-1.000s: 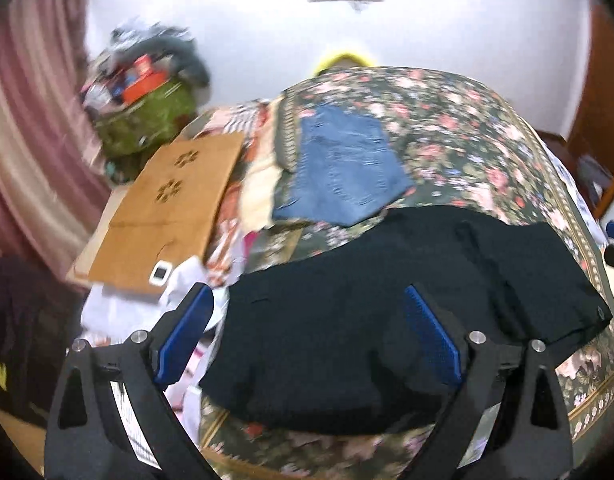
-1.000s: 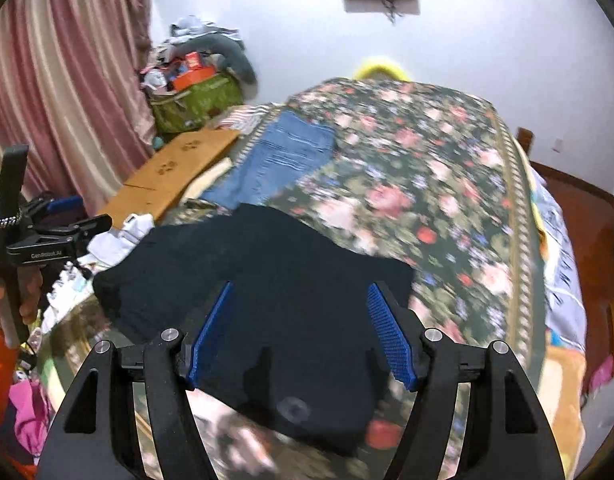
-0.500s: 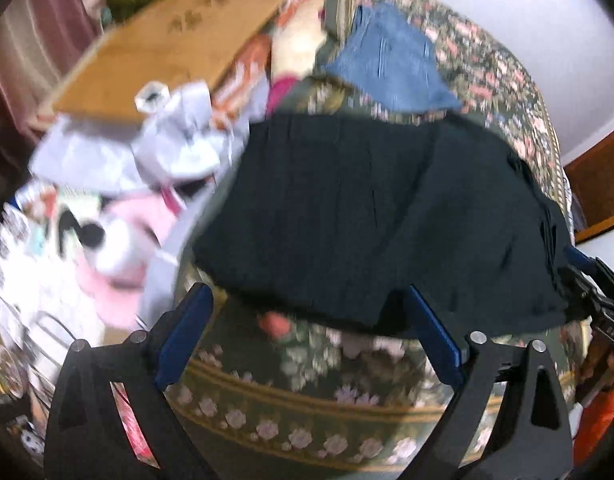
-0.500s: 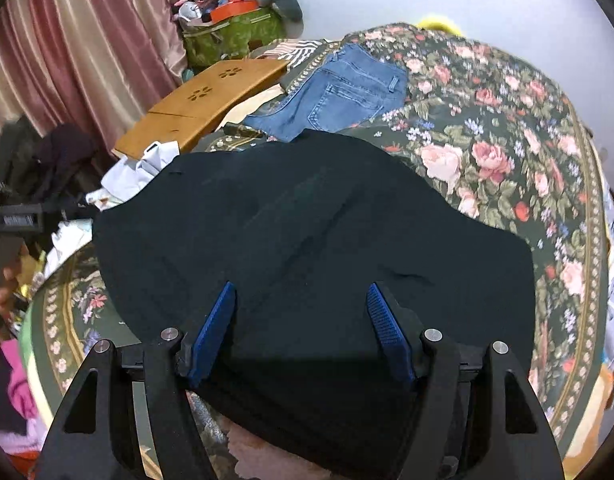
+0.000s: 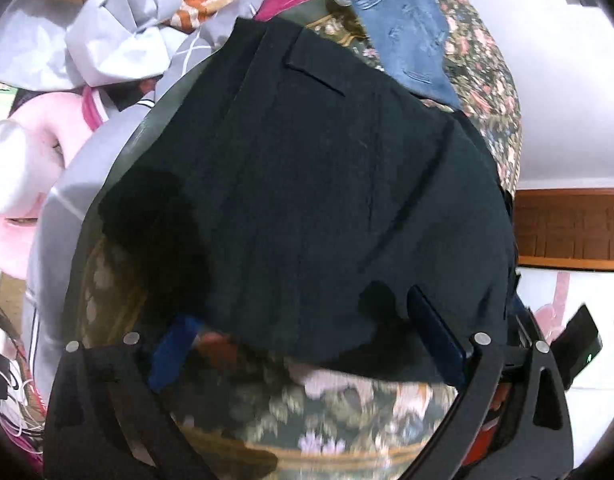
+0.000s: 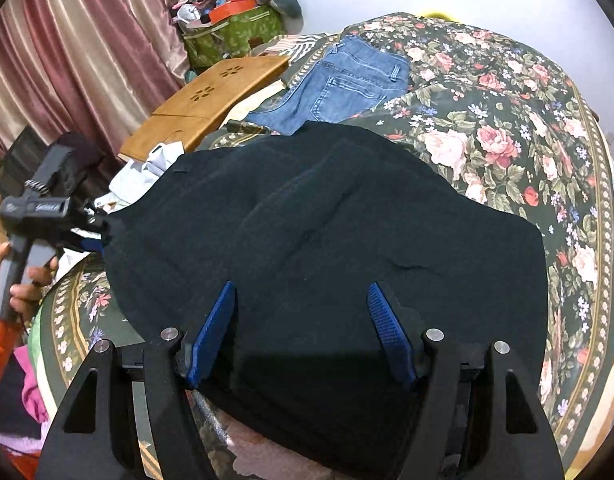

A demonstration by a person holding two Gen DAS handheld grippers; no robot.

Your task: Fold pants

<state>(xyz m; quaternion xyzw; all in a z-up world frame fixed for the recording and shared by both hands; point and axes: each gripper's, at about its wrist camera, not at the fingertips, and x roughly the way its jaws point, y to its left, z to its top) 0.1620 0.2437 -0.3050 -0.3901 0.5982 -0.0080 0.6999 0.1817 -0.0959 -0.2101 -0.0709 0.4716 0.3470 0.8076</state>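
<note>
On the floral-quilted bed, both spread tools, left tool and right tool, straddle the black fabric pants' near edge, seemingly ready to pinch it for folding.

The only lettering in view is a small pale label on the side of the left gripper, seen from the right wrist camera at the left edge of the flowered bed cover; it is too small and blurred to make out.
</note>
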